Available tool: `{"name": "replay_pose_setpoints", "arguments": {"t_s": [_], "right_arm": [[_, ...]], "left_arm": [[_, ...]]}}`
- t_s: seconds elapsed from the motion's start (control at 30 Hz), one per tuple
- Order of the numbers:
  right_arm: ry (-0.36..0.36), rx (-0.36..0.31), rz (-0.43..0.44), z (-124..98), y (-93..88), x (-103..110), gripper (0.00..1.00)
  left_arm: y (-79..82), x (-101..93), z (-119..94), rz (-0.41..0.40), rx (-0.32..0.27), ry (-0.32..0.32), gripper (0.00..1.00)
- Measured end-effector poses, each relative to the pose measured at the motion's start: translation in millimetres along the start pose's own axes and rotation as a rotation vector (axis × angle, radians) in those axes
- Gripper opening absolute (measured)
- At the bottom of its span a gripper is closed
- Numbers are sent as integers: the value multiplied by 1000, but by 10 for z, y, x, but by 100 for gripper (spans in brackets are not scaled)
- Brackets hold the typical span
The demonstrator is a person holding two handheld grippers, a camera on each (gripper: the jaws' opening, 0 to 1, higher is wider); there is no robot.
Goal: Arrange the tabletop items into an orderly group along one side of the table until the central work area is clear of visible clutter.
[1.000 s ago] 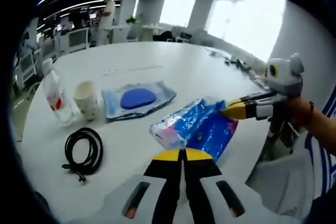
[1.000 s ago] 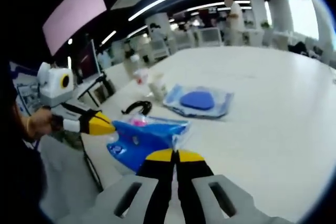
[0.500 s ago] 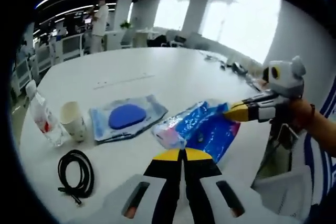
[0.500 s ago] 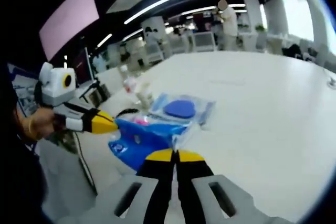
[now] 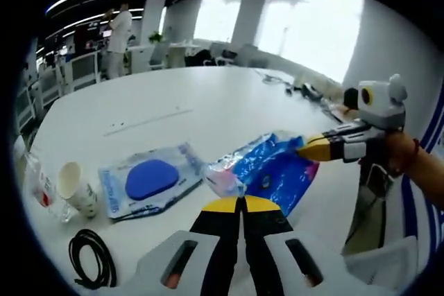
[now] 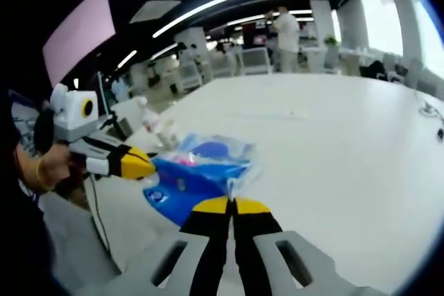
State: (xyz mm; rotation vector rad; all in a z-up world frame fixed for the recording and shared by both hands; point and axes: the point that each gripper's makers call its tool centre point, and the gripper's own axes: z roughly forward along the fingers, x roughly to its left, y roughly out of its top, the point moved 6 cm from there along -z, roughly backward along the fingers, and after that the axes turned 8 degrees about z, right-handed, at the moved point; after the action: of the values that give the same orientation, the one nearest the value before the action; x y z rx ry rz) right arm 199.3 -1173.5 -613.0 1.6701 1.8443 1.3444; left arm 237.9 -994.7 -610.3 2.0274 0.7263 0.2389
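Surface [image 5: 208, 102]: broad white round top, bare across the far half from 10 to 2 o'clock in the left gripper view. Over the last second both views have swung, so the clutter now sits lower and further toward 8 o'clock in the left gripper view; that is camera travel, not the items sliding.

Blue packet [image 5: 267, 171]: crinkled plastic, held clear of the surface between both claws, near the table's edge at 4 o'clock. In the right gripper view it [image 6: 191, 181] hangs just past the jaw tips.

Left claw [image 5: 243, 204]: jaws pinched together on the packet's near end. Right claw [image 5: 312, 147]: also closed, gripping the opposite corner; the person's hand is behind it. From the right gripper view the right claw [image 6: 232, 206] and left claw [image 6: 139, 166] show the same two-ended hold.

Clear pouch with blue pad [image 5: 146, 181]: flat at 8 o'clock, beside the packet.

Black cable coil [image 5: 90, 268]: at 7 o'clock, apart from the pouch.

Paper cup [image 5: 78, 188] and bottle [image 5: 38, 185]: upright, touching or nearly so, at 9 o'clock.

Judgement: packet is mid-carry toward the row of items; setting it beside the pouch would finish the grouping.
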Motion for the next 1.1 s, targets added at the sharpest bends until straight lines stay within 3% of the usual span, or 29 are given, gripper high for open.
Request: {"name": "replay_pose_setpoints", "arguments": {"t_s": [0.23, 0.73, 1.1], "right_arm": [[-29, -30, 6, 73, 116, -197, 0], [-77, -37, 16, 309, 197, -637, 0], [-96, -46, 32, 540, 245, -925, 0]], "left_arm": [[117, 51, 217, 5, -16, -2, 0], [123, 190, 821, -21, -3, 29, 0], [166, 309, 1137, -41, 8, 65, 0]]}}
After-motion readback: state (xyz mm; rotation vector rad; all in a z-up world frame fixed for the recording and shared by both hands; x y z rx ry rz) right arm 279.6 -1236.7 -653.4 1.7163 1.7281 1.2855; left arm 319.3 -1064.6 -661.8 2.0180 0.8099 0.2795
